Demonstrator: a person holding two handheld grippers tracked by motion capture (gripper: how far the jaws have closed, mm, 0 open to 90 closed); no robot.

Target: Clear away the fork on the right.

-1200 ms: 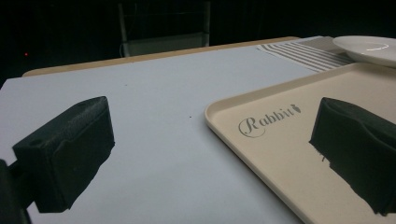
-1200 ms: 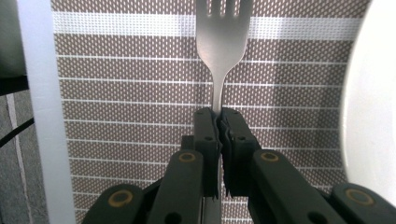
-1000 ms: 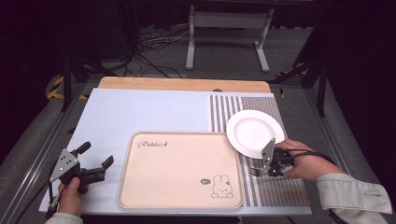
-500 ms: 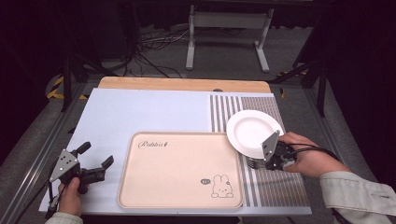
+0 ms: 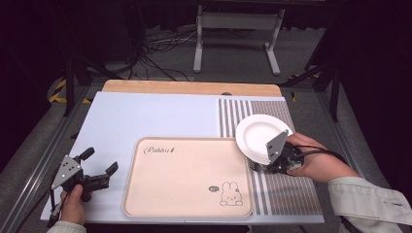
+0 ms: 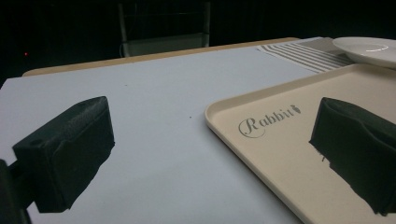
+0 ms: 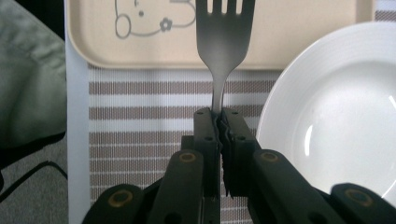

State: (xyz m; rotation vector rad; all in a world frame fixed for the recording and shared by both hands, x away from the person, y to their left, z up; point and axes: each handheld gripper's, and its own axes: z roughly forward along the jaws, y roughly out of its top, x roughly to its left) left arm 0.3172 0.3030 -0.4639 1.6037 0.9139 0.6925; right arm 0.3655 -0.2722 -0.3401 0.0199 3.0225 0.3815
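**Fork clamped over the striped mat**

We see the tray [image 5: 187,177] on the table [image 5: 145,116], the plate [image 5: 257,136] beside it — and our right gripper [image 7: 219,122] pinching the fork [image 7: 223,32] above the striped mat [image 7: 140,112]. Our left gripper [image 6: 210,144] gapes wide, empty.

Cursive word "Rabbit" on the beige tray [image 5: 187,179] (near its upper left corner), small rabbit drawing opposite, too small to read beside

Right gripper [image 7: 219,122] clamped on fork [image 7: 223,42] handle, tines over rabbit tray [image 7: 299,42]; white plate [image 7: 336,116] right of fork, striped mat [image 7: 140,121] below.
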